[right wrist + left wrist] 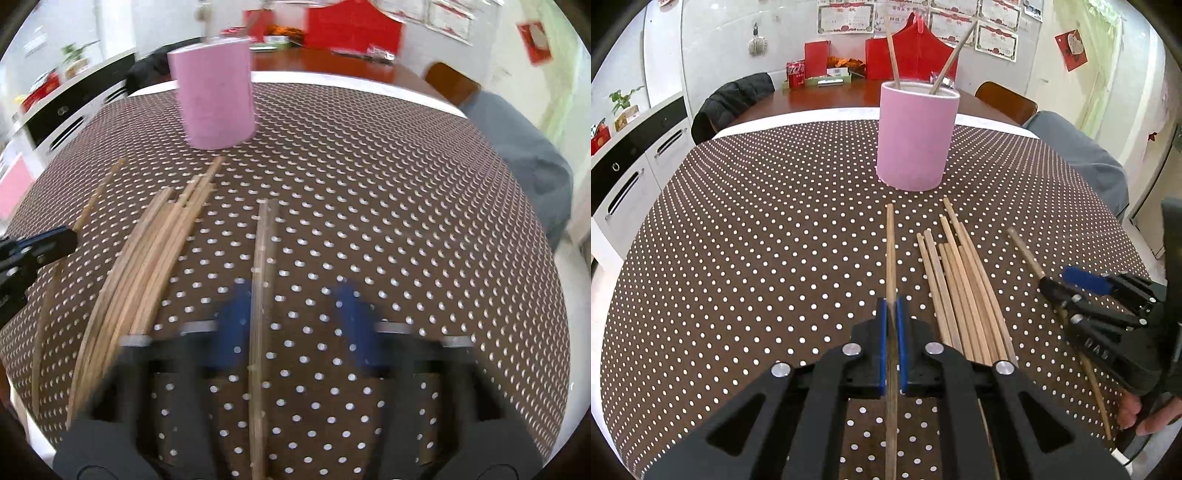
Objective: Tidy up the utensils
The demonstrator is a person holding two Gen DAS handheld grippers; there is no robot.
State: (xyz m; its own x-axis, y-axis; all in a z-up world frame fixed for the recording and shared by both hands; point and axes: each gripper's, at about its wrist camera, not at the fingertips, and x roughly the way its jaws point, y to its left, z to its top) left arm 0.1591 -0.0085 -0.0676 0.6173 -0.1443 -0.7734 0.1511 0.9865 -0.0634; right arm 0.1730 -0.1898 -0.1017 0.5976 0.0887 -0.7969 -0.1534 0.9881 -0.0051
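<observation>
a home dining room, shown by a round table under a brown white-dotted tablecloth [757,206], a white sideboard with black drawer fronts [631,162], framed paper certificates on the wall [846,16], wooden chairs [1006,99] and a red soda can [796,74].

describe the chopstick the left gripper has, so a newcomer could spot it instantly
Start at the pink holder on the dotted tablecloth; nearer the camera lies a bundle of chopsticks. Left of that bundle, one single chopstick runs straight toward the holder. Unlike its neighbours, it is clamped between the left gripper's blue pads.
</observation>
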